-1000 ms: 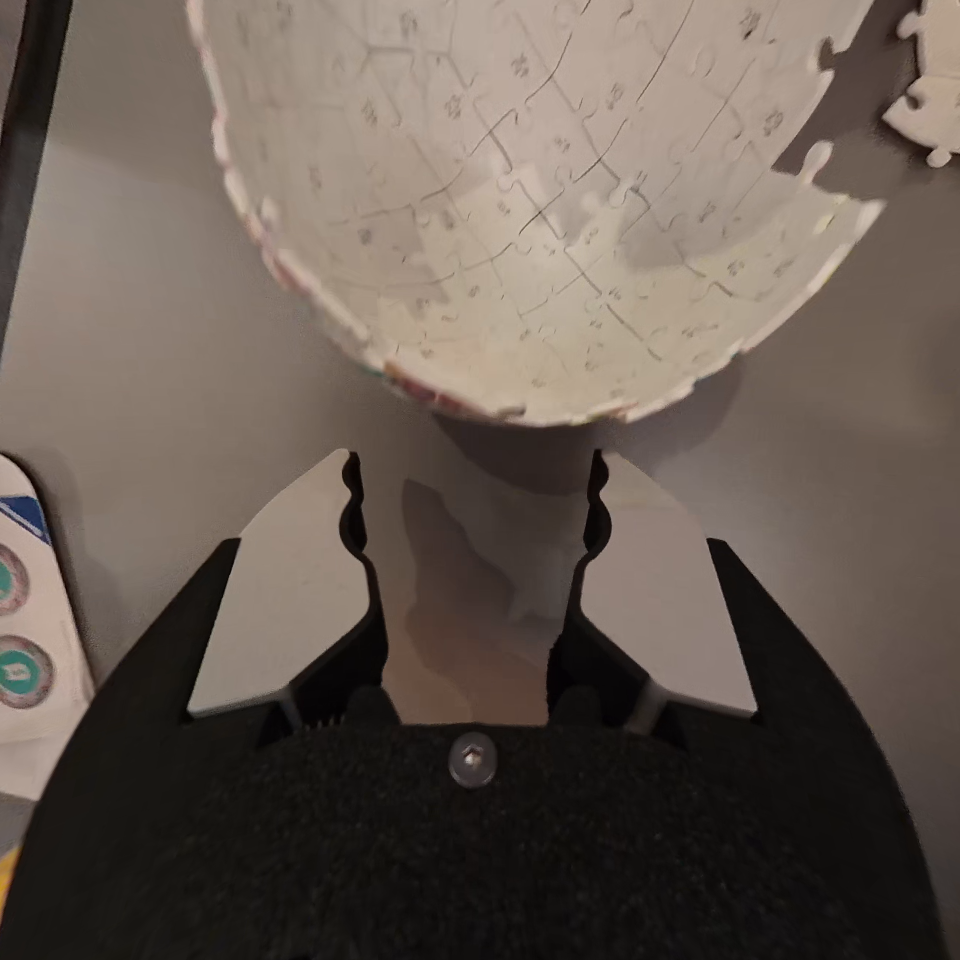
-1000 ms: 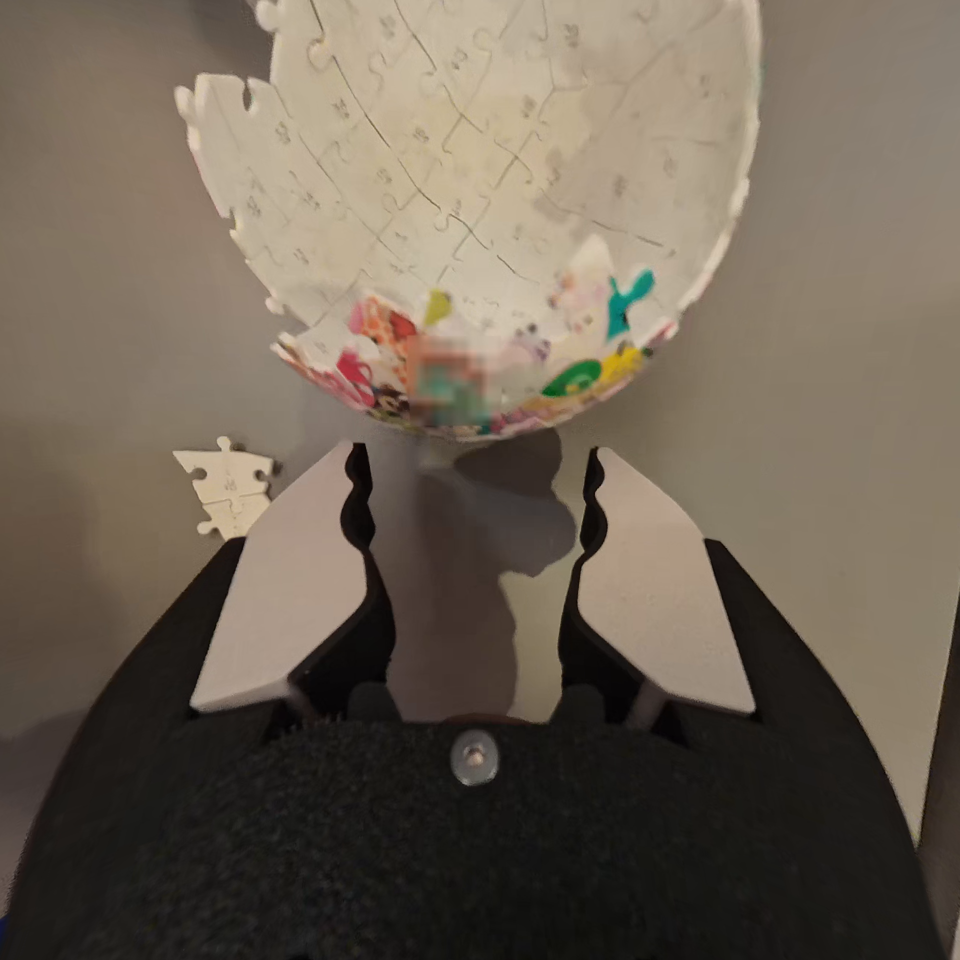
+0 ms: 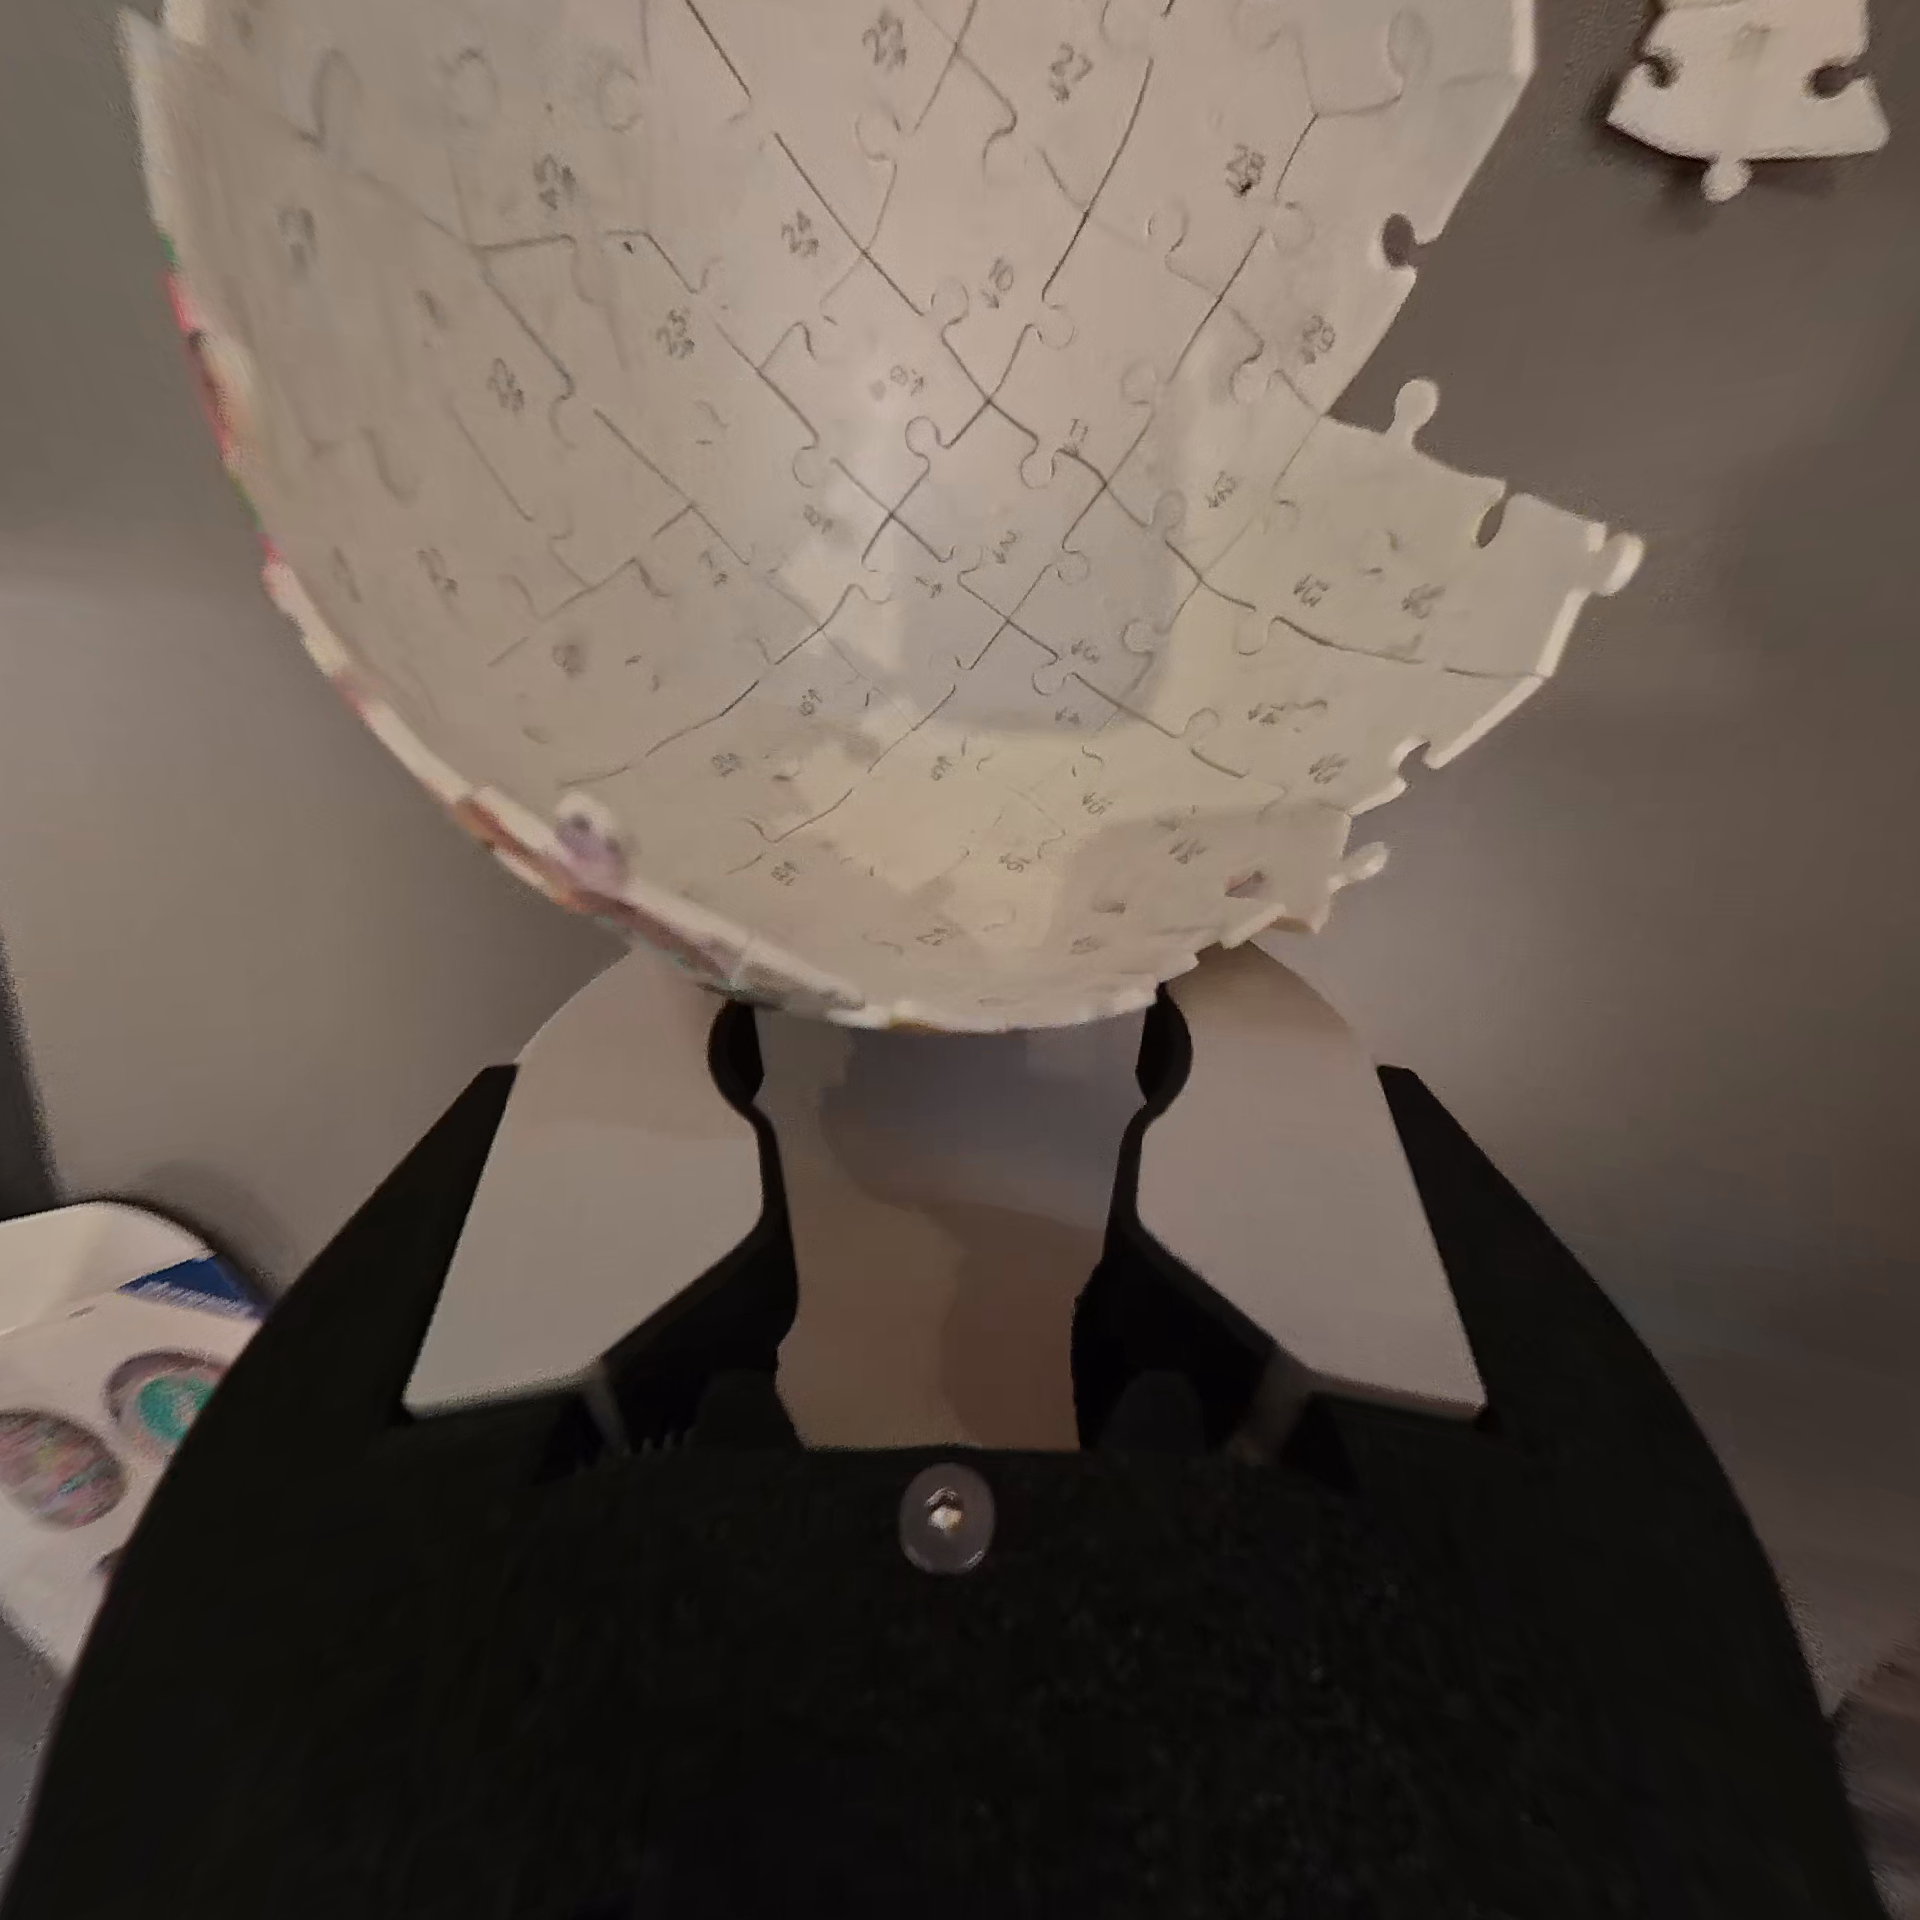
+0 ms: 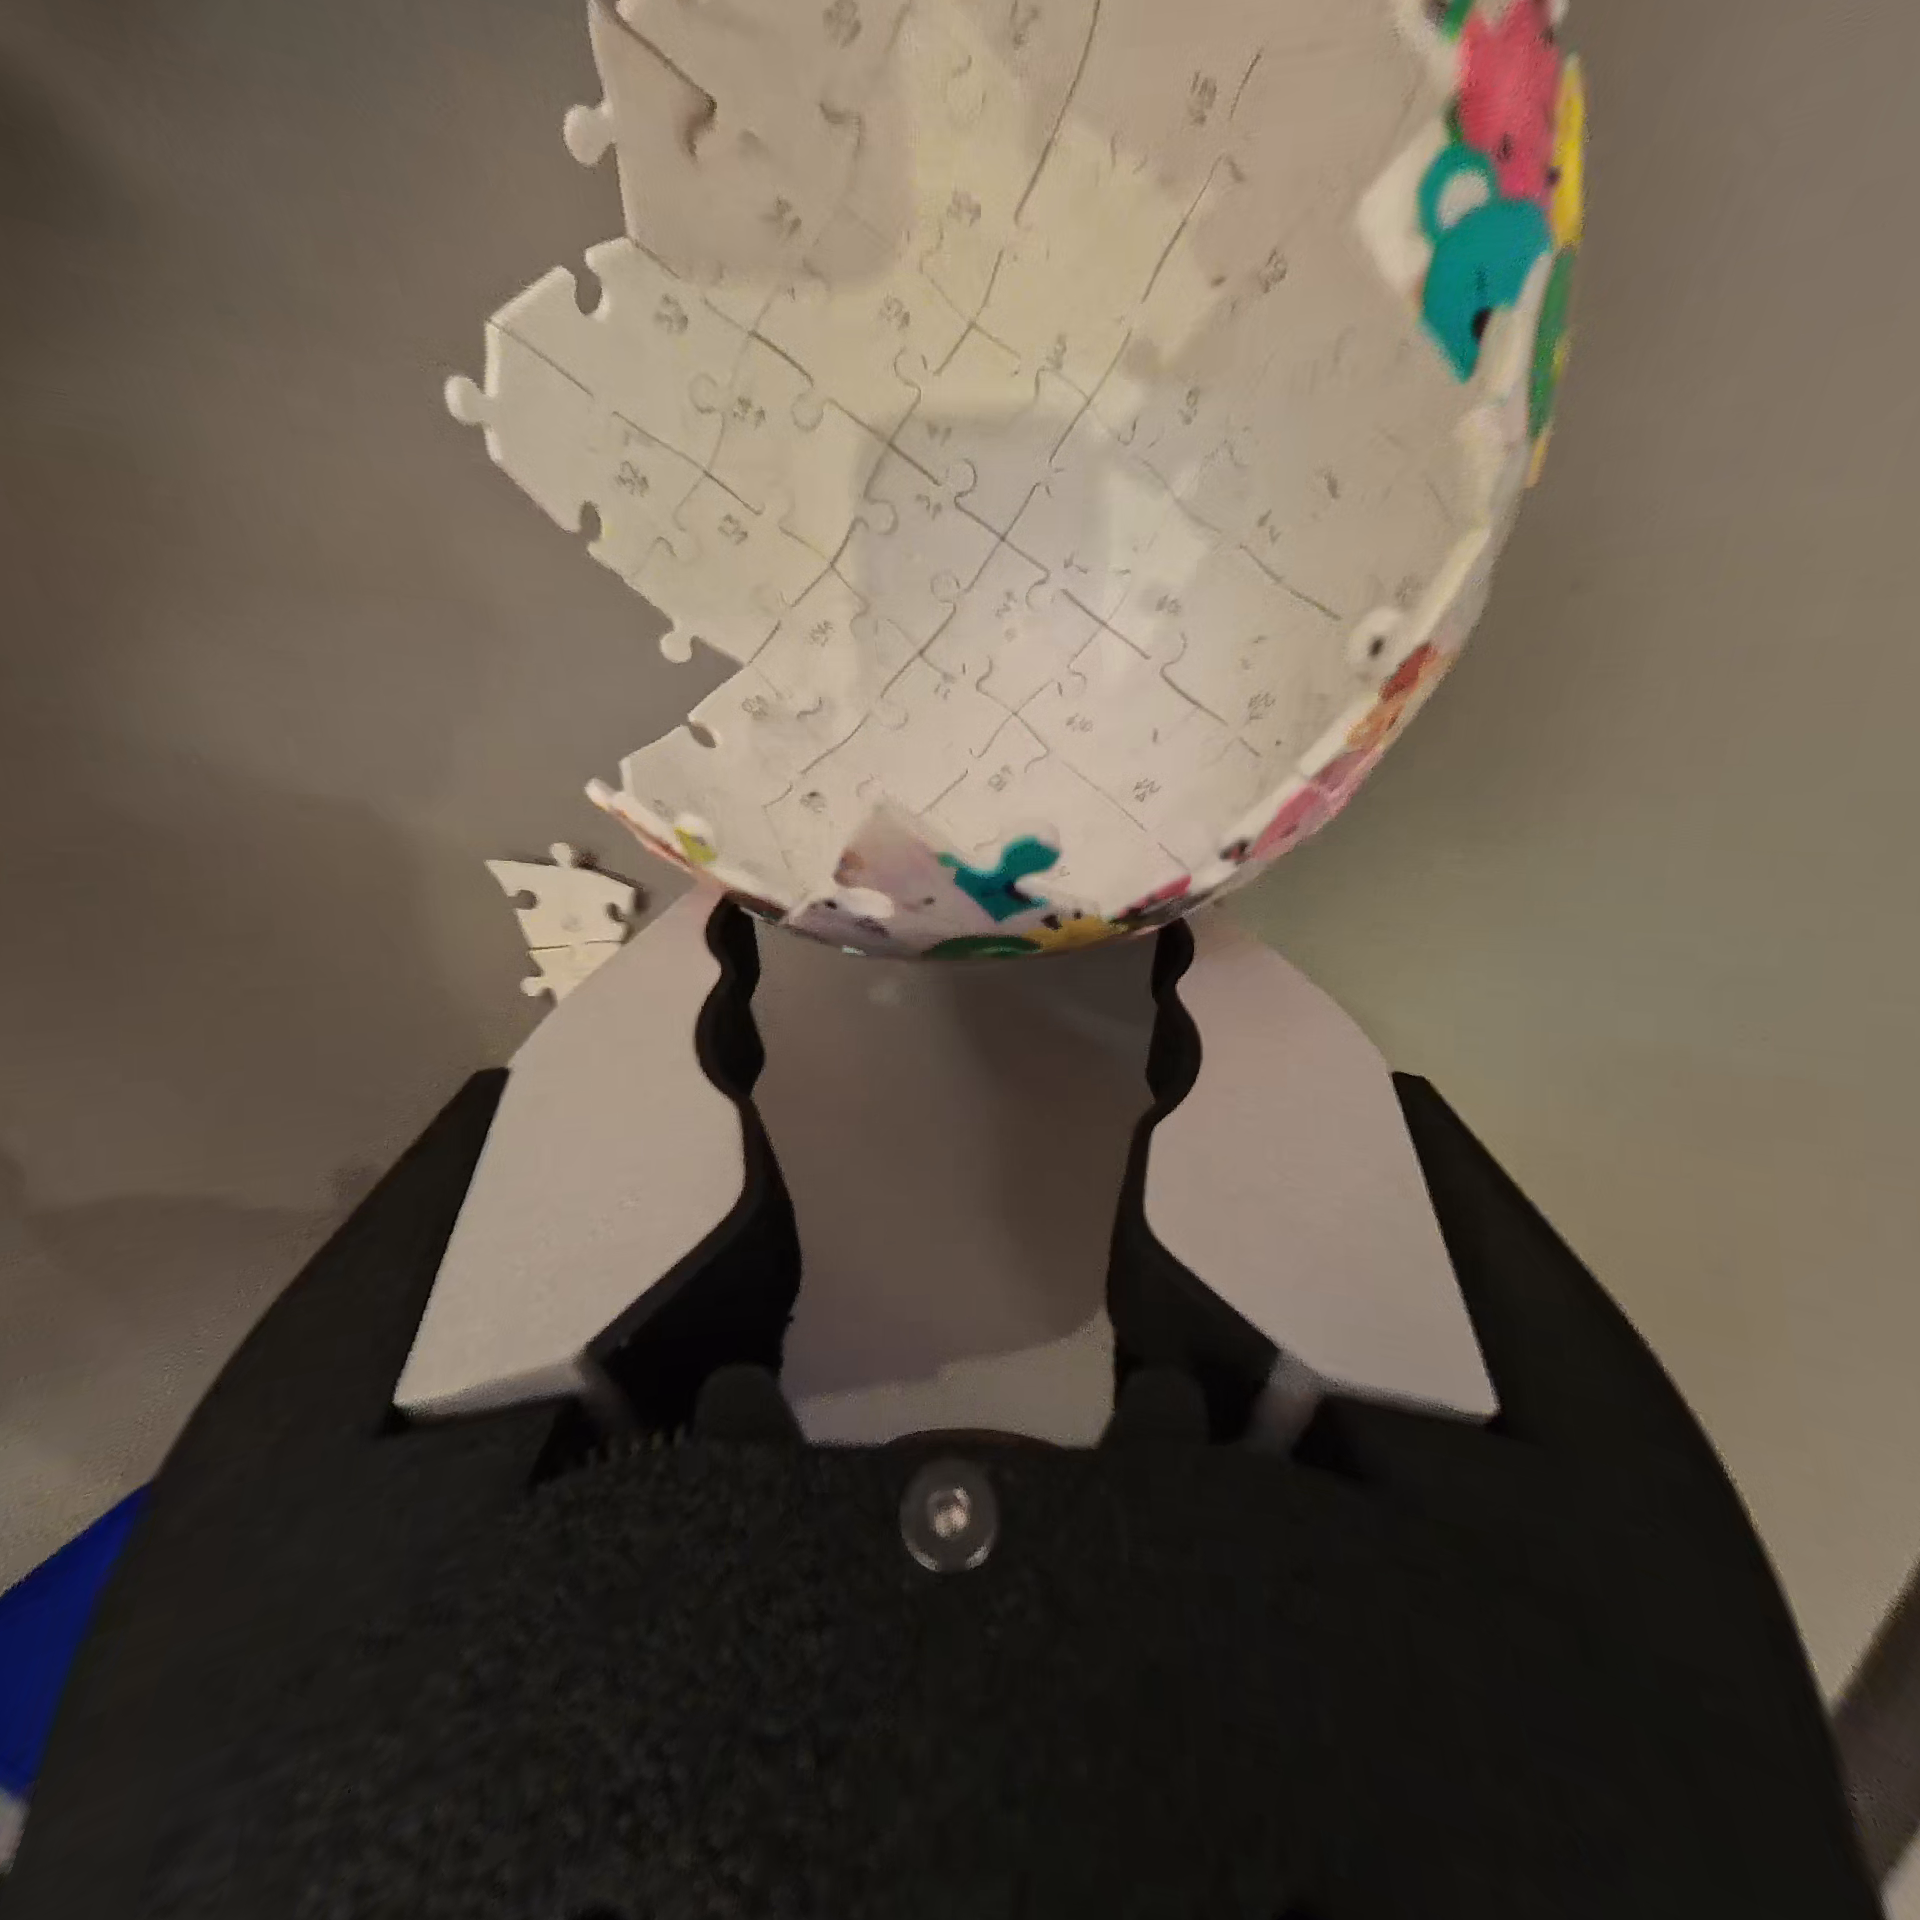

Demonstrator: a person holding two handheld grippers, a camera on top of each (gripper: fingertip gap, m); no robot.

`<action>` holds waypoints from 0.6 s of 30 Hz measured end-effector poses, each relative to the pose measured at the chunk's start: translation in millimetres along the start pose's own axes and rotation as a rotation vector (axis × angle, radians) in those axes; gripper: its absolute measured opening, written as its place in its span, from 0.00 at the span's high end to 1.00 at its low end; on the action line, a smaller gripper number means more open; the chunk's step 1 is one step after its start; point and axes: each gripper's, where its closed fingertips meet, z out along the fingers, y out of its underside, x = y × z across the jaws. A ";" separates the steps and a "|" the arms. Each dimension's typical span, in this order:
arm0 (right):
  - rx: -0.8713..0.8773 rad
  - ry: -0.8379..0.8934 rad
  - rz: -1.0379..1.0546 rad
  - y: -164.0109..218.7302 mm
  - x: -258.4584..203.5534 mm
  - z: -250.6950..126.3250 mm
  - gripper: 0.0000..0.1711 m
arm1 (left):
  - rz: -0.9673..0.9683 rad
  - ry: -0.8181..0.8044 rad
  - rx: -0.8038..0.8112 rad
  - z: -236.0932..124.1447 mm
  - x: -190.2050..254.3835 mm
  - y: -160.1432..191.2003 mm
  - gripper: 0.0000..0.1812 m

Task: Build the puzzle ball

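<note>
A half-built puzzle ball [image 3: 831,499] lies on the grey table as an open shell, its white numbered inside facing up. In the right wrist view the same shell [image 4: 1039,520] shows its colourful printed outside along the near and right rim. My left gripper [image 3: 951,997] is open, its fingertips at the shell's near rim and partly under it. My right gripper [image 4: 951,925] is open too, its fingertips at the shell's near rim. Whether either touches the shell I cannot tell. Neither holds anything.
A loose group of joined white pieces [image 3: 1745,94] lies at the far right in the left wrist view. More loose white pieces [image 4: 566,920] lie left of my right gripper. A white printed box or sheet [image 3: 104,1382] lies at the left. Something blue [image 4: 52,1642] shows at the lower left. The gap from one gripper's tips to the other's is roughly 12 cm.
Both grippers have moved forward to the puzzle shell, which now fills more of each view and reaches their fingertips. Both stay open.
</note>
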 end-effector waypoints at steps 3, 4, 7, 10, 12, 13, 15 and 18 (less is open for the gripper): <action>-0.004 0.091 -0.043 0.3 5.0 -1.6 0.56 | 0.032 -0.124 -0.019 -6.1 -10.2 -1.0 0.58; -0.001 0.124 -0.058 0.0 6.1 -1.9 0.55 | 0.048 -0.162 -0.024 -7.3 -12.0 -1.2 0.58; 0.015 0.254 -0.112 -4.6 12.7 -4.6 0.54 | 0.089 -0.279 -0.041 -9.8 -18.8 -1.8 0.55; 0.050 0.339 -0.148 -8.7 13.3 -4.4 0.55 | 0.095 -0.330 -0.068 -7.2 -19.6 2.5 0.54; 0.045 0.356 -0.155 -5.6 10.6 -1.1 0.56 | 0.088 -0.319 -0.052 -4.2 -14.7 2.2 0.54; 0.047 0.353 -0.155 -4.0 8.3 1.1 0.56 | 0.082 -0.316 -0.049 -2.9 -12.9 2.9 0.54; 0.057 0.344 -0.144 -1.2 5.0 4.0 0.56 | 0.074 -0.318 -0.043 -2.0 -11.2 3.9 0.53; 0.069 0.342 -0.124 3.3 3.3 6.5 0.56 | 0.058 -0.318 -0.025 -2.3 -8.7 3.6 0.55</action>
